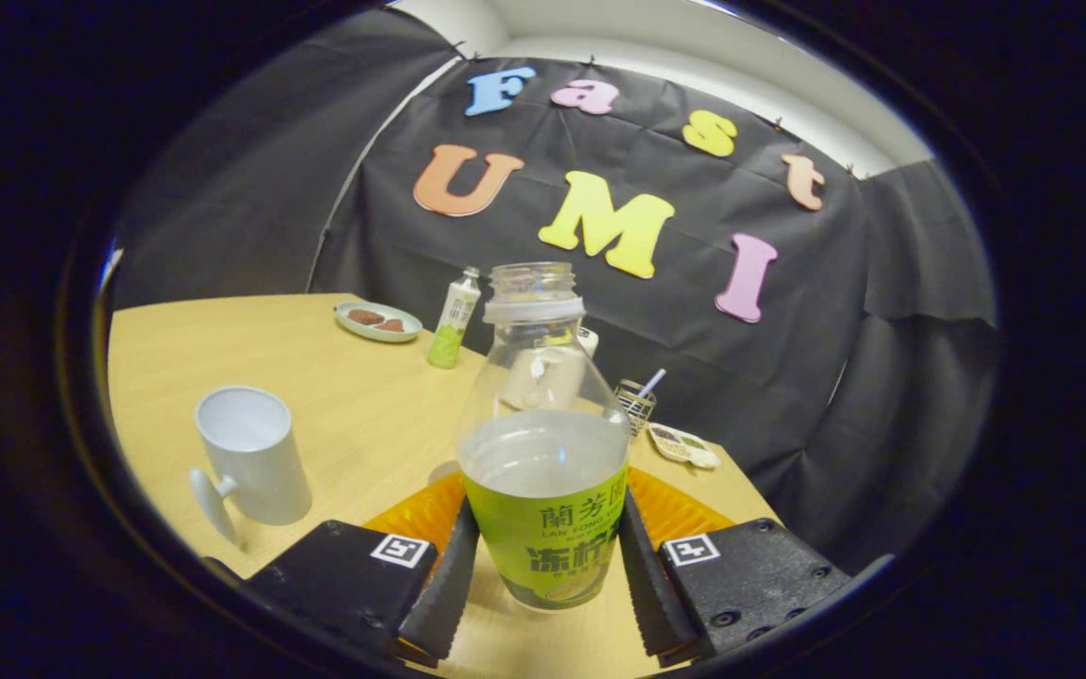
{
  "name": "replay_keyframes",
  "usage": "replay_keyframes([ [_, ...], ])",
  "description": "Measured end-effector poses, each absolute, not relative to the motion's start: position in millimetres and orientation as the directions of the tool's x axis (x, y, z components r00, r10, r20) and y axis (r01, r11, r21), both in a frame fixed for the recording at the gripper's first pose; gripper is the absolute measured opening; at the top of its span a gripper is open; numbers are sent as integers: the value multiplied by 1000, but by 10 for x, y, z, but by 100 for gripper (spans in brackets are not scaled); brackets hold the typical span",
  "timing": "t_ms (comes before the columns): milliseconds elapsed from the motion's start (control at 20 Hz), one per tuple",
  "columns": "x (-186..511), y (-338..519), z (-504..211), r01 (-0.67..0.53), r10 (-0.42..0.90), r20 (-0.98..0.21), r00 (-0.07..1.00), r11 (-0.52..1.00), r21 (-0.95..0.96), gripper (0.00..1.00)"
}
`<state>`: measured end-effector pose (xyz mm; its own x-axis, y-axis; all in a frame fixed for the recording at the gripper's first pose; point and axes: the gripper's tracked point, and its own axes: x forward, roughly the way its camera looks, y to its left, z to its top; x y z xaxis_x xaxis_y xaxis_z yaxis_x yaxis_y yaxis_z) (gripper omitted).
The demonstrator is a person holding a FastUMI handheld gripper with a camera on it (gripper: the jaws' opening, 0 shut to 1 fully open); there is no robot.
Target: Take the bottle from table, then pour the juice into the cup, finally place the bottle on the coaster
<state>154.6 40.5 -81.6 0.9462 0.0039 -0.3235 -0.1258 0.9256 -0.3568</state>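
While the gripper (543, 575) is reaching forward over the pale wooden table (354, 415), its two fingers are pressing on opposite sides of the clear plastic bottle with a green label (543, 471), so the jaws are clamped on the bottle's lower body. This bottle is standing upright between the fingers, uncapped, near the table's front edge. An orange ribbed round coaster (430, 509) is lying flat on the table just behind and beneath the bottle, showing on both sides of it; whether the bottle's base is touching the coaster cannot be told. A white ceramic cup with a handle (251, 453) is standing upright toward the table's left edge, beside the left finger and well apart from the bottle, its handle pointing toward the front. Farther back, near the table's far edge, a pale green plate holding brown pieces (378, 322) is sitting, and a slim white-and-green bottle (453, 330) is standing just beside it. Along the right edge, a small wire basket holding a straw-like stick (635, 401) is standing, with a small shallow dish (684, 445) lying near it.
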Motion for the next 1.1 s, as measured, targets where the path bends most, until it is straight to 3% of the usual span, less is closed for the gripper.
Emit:
replay_keyframes([
  [500, 1647, 612, -765, -168, -39, -273, 961, 703, -691, 76],
  [1100, 1649, 926, -516, -153, 3, -163, 987, 372, -915, 76],
])
